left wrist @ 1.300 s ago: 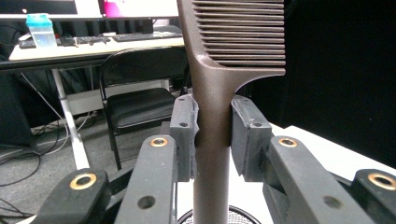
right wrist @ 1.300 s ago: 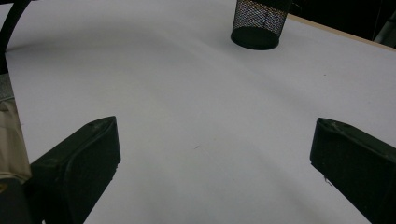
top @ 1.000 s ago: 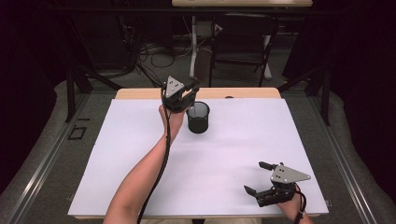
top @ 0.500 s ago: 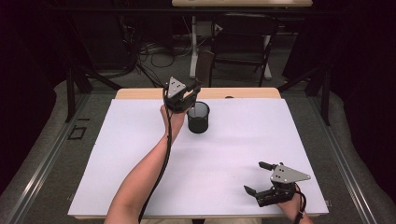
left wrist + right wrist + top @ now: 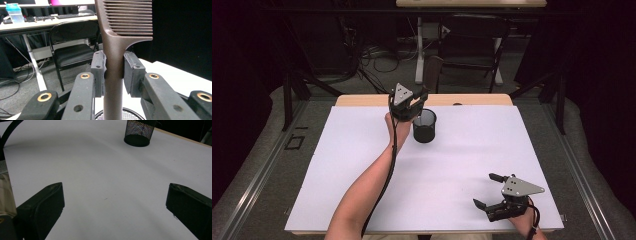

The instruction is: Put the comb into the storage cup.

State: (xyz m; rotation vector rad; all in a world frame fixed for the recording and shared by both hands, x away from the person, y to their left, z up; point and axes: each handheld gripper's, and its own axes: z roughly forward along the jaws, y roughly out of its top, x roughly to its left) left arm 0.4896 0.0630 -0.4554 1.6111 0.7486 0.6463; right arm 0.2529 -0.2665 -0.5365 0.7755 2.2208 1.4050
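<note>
So the left hand-held gripper [image 5: 113,72] is clamped on the handle of a brown comb [image 5: 120,37], pads pressing it from both sides. The comb stands upright, teeth end up, handle pointing down right over the black mesh cup [image 5: 424,126]; you can just see the cup's rim at the bottom of the left gripper view. From the high view that gripper [image 5: 414,106] hangs just above the cup near the far edge of the desk [image 5: 337,165]. The right hand-held gripper [image 5: 487,192] sits low at the near right corner, well apart from the cup, jaws spread wide with nothing between them but white desk surface.
</note>
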